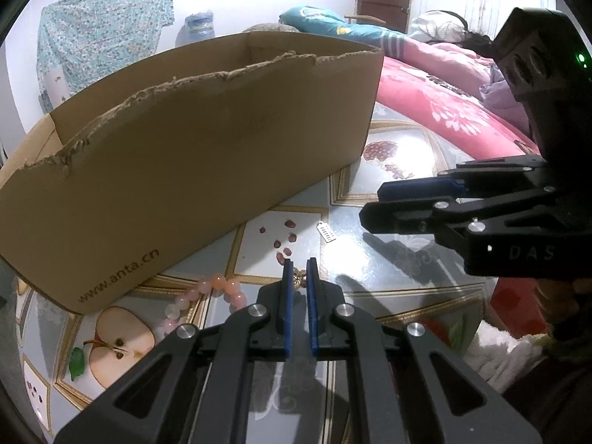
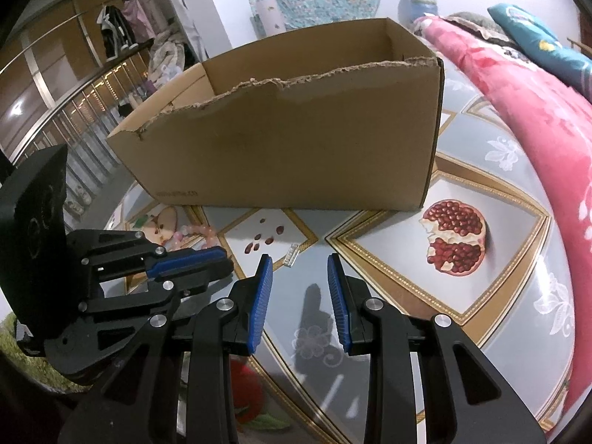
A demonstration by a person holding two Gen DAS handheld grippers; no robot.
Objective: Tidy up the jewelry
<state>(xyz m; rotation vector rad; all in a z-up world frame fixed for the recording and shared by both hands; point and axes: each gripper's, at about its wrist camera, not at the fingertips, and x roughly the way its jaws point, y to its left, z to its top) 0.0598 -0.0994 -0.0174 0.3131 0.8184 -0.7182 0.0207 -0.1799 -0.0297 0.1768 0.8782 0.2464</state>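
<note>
Our left gripper point(image 1: 300, 273) is closed down on a small gold flower-shaped piece of jewelry point(image 1: 300, 275), which sits pinched between the tips of its blue pads point(image 1: 285, 296) just above the tablecloth point(image 2: 499, 259). Our right gripper point(image 2: 300, 272) stands partly open with nothing between its ribbed blue pads point(image 2: 262, 296); we see only the patterned cloth through the gap. In the left wrist view the right gripper point(image 1: 373, 203) comes in from the right side, well apart from the held piece. On the cloth just beyond the right gripper's fingertips lies a small silver rectangular charm point(image 2: 291, 255), flat and untouched. A pink bead bracelet point(image 1: 218, 292) lies to the left of the left gripper, close to the near wall of the cardboard box point(image 1: 207, 148). That box, its top edge roughly torn, stands open on the table behind both grippers; we cannot tell what is inside it. Printed fruit covers the cloth: a halved apple point(image 1: 114, 347) near the bracelet and a pomegranate point(image 2: 455, 236) to the right. A pink flowered blanket point(image 2: 536, 118) lies heaped along the far right.
</note>
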